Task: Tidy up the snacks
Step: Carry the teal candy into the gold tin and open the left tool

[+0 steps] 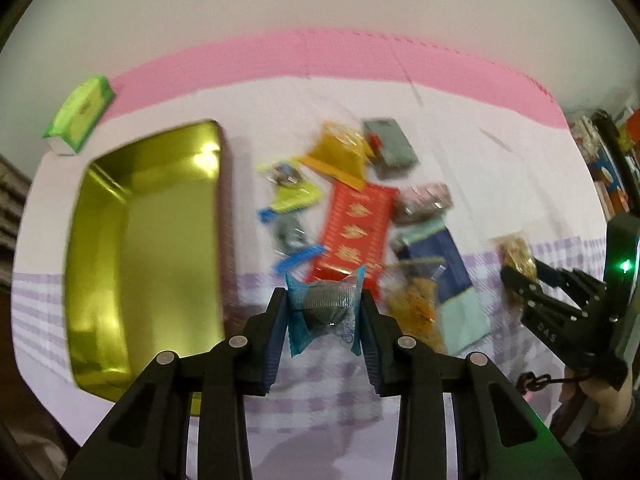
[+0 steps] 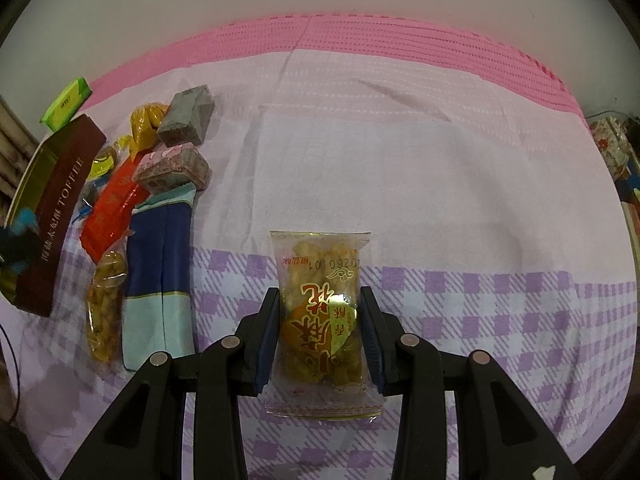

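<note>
Both grippers have something in them right now. The left gripper [image 1: 324,312] has its jaws clamped on a small teal-wrapped candy [image 1: 325,312], pads pressing the wrapper from both sides, and it's held up above the cloth just right of the open gold tin [image 1: 100,280]. The tin's inside looks bare from this angle.

The right gripper [image 2: 320,328] has its jaws closed on a clear packet of golden crispy snack [image 2: 322,312] with red characters on the front; the packet sticks out past both ends of the pads.

The rest of the snacks sit in a loose pile on the pink and purple checked cloth [image 2: 440,184]: a red packet [image 1: 356,232], a yellow pouch [image 1: 340,152], a grey wrapped block [image 1: 390,144], a pinkish wrapped block [image 2: 172,168], a long blue and mint packet [image 2: 158,272] and another clear packet of golden snack [image 2: 104,308] just beside it. The left view is pretty blurred, so small wrappers near the tin are hard to name. A green box [image 1: 80,112] sits at the far left corner, apart from the pile.
</note>
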`<move>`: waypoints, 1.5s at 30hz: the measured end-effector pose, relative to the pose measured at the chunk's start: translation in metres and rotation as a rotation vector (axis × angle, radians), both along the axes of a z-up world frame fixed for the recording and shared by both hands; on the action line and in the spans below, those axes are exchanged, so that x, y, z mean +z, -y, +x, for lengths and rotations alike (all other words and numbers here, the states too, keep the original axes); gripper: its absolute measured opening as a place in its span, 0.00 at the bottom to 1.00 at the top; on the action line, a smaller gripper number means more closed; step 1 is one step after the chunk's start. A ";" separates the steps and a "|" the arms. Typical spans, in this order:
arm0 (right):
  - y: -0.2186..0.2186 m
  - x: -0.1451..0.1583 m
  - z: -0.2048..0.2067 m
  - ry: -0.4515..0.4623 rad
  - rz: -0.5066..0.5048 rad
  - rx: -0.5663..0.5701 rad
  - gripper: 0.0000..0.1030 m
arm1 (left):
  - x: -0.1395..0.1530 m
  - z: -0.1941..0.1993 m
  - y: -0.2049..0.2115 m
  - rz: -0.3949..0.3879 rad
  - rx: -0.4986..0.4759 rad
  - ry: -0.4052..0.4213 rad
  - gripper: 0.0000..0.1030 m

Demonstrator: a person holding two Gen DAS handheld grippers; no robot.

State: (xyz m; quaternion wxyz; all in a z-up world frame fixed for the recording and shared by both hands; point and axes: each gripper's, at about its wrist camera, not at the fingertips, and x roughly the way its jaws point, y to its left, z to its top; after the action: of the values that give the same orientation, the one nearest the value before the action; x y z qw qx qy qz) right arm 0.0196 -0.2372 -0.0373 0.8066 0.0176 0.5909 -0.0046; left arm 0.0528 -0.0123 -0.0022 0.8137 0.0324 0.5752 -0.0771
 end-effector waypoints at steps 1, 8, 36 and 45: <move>-0.001 -0.001 0.001 0.003 -0.005 0.005 0.35 | 0.003 0.002 -0.006 0.006 0.009 0.012 0.34; -0.004 -0.003 0.012 -0.022 -0.024 -0.002 0.35 | 0.000 0.013 -0.075 0.072 0.107 0.034 0.34; -0.006 -0.006 0.031 -0.071 -0.031 -0.071 0.34 | -0.061 0.007 -0.161 0.208 0.177 -0.074 0.36; -0.001 0.002 0.025 -0.054 -0.019 -0.119 0.33 | -0.064 0.006 -0.164 0.209 0.187 -0.074 0.38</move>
State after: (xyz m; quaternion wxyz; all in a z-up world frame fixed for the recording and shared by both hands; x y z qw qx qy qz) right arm 0.0447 -0.2365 -0.0352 0.7889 0.0451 0.6101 -0.0588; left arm 0.0584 0.1512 -0.0662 0.7877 0.0604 0.6103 0.0582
